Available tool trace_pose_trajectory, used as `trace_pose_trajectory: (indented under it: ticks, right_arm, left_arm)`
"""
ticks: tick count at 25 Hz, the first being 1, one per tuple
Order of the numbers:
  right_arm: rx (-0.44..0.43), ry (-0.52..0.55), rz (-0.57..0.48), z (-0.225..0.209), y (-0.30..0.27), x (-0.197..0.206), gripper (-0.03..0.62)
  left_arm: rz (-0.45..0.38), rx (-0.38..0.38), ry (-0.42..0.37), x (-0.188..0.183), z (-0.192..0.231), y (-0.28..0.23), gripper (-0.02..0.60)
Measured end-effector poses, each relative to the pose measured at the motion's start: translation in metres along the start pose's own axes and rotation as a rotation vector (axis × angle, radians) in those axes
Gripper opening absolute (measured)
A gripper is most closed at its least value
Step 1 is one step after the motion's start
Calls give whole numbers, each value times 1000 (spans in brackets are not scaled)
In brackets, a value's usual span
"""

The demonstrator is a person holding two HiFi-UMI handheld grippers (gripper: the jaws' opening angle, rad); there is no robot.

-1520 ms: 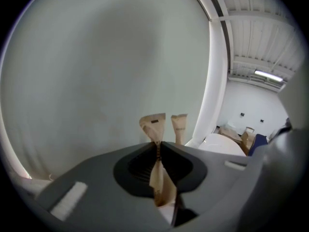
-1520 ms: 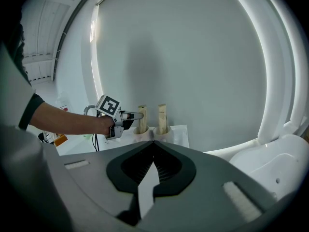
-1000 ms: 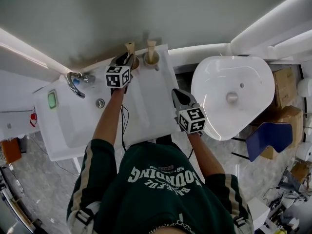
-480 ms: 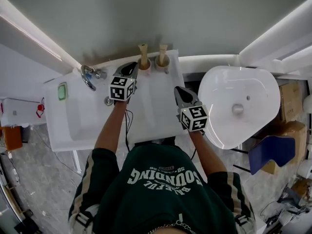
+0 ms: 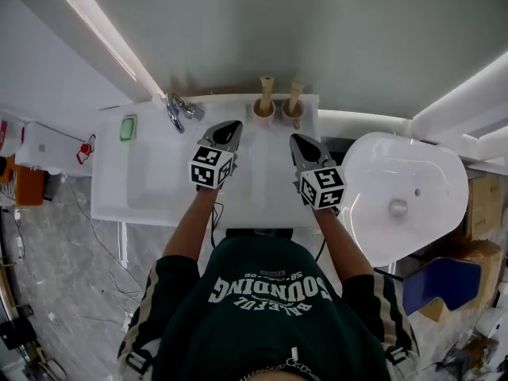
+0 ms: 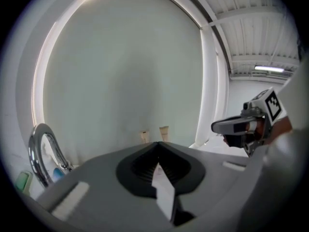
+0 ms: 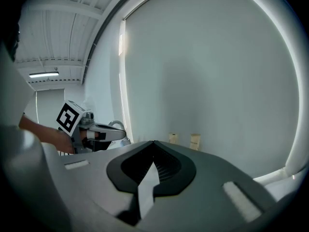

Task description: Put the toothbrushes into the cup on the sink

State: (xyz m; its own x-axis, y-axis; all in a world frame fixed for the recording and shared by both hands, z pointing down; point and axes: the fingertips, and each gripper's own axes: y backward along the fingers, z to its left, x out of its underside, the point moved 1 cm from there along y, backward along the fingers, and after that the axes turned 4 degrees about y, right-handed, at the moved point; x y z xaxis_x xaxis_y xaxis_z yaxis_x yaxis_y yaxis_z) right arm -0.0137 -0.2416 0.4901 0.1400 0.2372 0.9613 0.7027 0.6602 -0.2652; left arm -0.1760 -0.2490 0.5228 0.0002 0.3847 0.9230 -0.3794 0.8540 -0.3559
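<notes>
sink [image 5: 151,201]: white, glossy and smooth, catching the light.
faucet [image 5: 175,111]: bright polished metal.
toothbrushes [image 5: 267,88]: pale wood-look handles, matt.
left gripper [image 5: 232,125]: grey plastic, matt.
right gripper [image 5: 296,139]: same matt grey plastic.
sweatshirt [image 5: 262,316]: dark green cloth.

Chrome faucet [image 5: 176,110], green block [image 5: 128,127], cardboard box [image 5: 486,205]

The white flat-topped sink [image 5: 266,206] has a shiny silver metal tap [image 5: 176,111] and a small green block [image 5: 128,127]. The two wooden toothbrushes [image 5: 267,90] are light brown. The grey left gripper [image 5: 229,126] and grey right gripper [image 5: 298,140] wear black-and-white squares. The person's dark green shirt [image 5: 270,324] has white letters.
</notes>
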Motion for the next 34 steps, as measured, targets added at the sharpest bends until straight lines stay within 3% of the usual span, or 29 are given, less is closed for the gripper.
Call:
trace_pose_trajectory:
  ticks: [13, 34]
  right_arm:
    - [-51, 44, -16, 30, -12, -5, 5]
    - [-31, 34, 5, 25, -8, 4, 5]
  left_arm:
    - [-38, -58, 34, 17, 0, 55, 51]
    - [-18, -23, 30, 23, -5, 48, 52]
